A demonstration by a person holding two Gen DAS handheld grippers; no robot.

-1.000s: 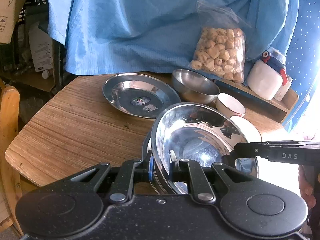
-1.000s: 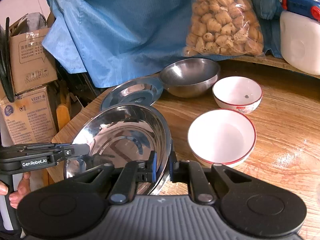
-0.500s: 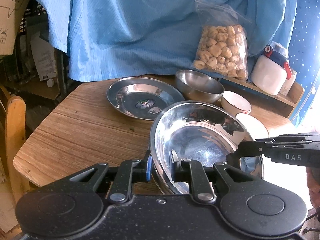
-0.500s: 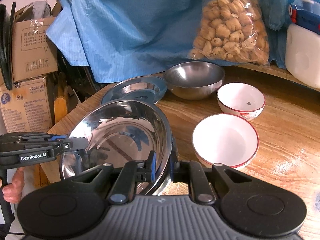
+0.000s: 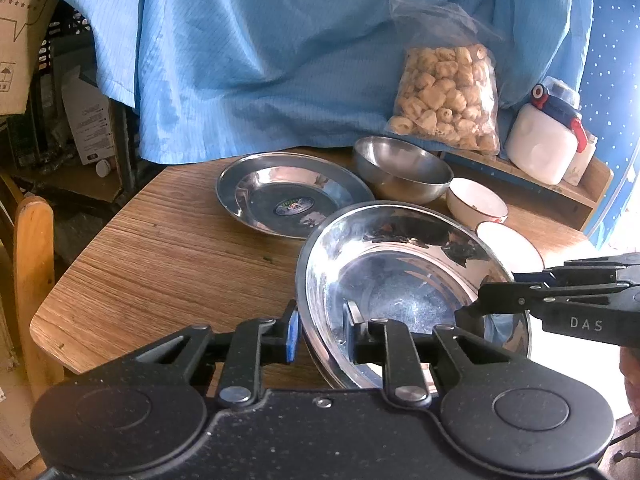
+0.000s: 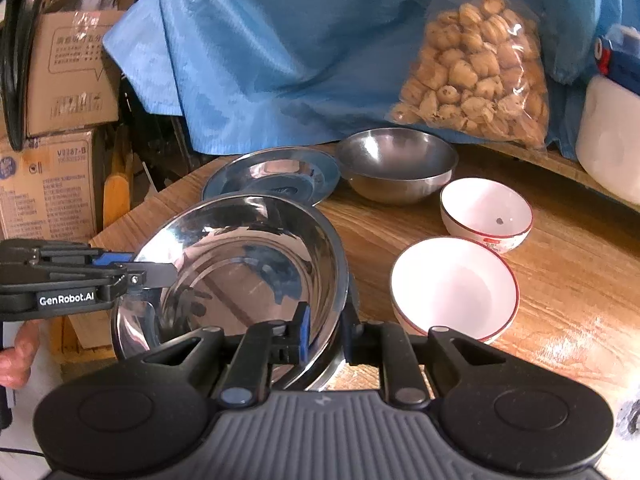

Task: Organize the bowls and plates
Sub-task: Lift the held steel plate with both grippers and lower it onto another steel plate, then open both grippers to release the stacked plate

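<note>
Both tongs are set astride the rim of one large steel bowl (image 5: 404,280), from opposite sides. Left tongs (image 5: 320,338) are placed over the near-left rim, one pad outside and one inside the bowl; the jaws have just been opening, a gap is seen beside the rim, so the rim sits between them without being pinched. Right tongs (image 6: 325,326) are placed over the bowl's right rim in the right wrist view, one pad inside and one outside; these jaws have also just been opening, with the rim loose between them. Each tool is seen from the other camera, reaching in sideways at the far rim. A second metal rim is seen directly under the large steel bowl, so it appears nested on another dish; this cannot be told for sure. The stack is located at the near part of the wooden desk (image 5: 152,264). Behind it a flat steel plate (image 5: 292,194) is laid, with a smaller steel bowl (image 5: 402,168) beside it. Two white bowls with red rims are placed to the right: the nearer white bowl (image 6: 454,288) just beside the stack, the farther white bowl (image 6: 486,210) behind it. A bag of snacks (image 5: 448,96) and a white jug (image 5: 542,140) are kept at the back, before a blue cloth (image 5: 280,52). Cardboard boxes (image 6: 60,120) are stacked off to the left.
</note>
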